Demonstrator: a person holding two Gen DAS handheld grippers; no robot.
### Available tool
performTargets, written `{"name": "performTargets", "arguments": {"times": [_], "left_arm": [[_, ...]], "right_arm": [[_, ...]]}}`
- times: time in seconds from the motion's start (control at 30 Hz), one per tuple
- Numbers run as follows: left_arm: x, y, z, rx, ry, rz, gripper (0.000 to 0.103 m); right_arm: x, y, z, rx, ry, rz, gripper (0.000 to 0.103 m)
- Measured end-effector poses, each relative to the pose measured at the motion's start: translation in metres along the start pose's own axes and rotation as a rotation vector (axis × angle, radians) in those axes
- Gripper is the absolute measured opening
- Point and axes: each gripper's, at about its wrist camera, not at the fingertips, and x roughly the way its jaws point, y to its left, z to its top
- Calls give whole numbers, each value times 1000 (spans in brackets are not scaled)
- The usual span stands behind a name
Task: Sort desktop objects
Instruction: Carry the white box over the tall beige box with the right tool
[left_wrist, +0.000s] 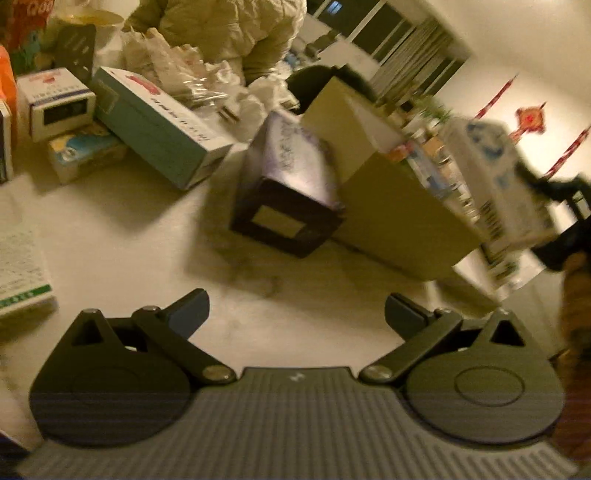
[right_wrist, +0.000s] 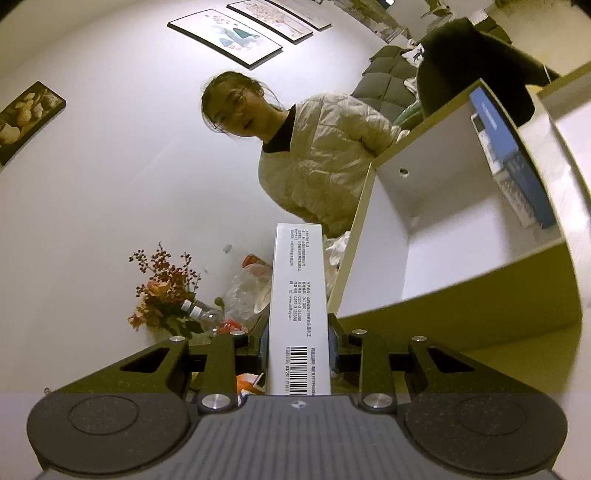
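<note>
At the center of the right wrist view we see a slim white box (right_wrist: 298, 314) standing upright, barcode and fine print facing us. At right, a white storage bin (right_wrist: 461, 236) holds a blue box (right_wrist: 513, 155) leaning on its wall. In the left view, a dark box (left_wrist: 288, 192) sits tilted at center and a teal box (left_wrist: 159, 125) lies at upper left.

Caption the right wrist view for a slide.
Right gripper clamps a white barcoded box beside an open storage bin holding a blue box.

I see a pale tabletop (left_wrist: 122, 236) bearing a teal carton (left_wrist: 159, 125), a dark purple box (left_wrist: 288, 184) and an open storage bin (left_wrist: 399, 218).
</note>
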Motion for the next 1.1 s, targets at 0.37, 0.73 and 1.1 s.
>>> {"name": "performTargets", "arguments": {"times": [0.37, 0.73, 1.1], "left_arm": [[0, 2, 1, 16, 13, 93, 103], [3, 6, 2, -6, 22, 102, 103], [8, 9, 1, -17, 39, 97, 103]], "right_arm": [[-4, 11, 31, -17, -62, -62, 32], [23, 2, 69, -34, -116, -234, 32], [86, -23, 90, -147, -64, -539, 32]]}}
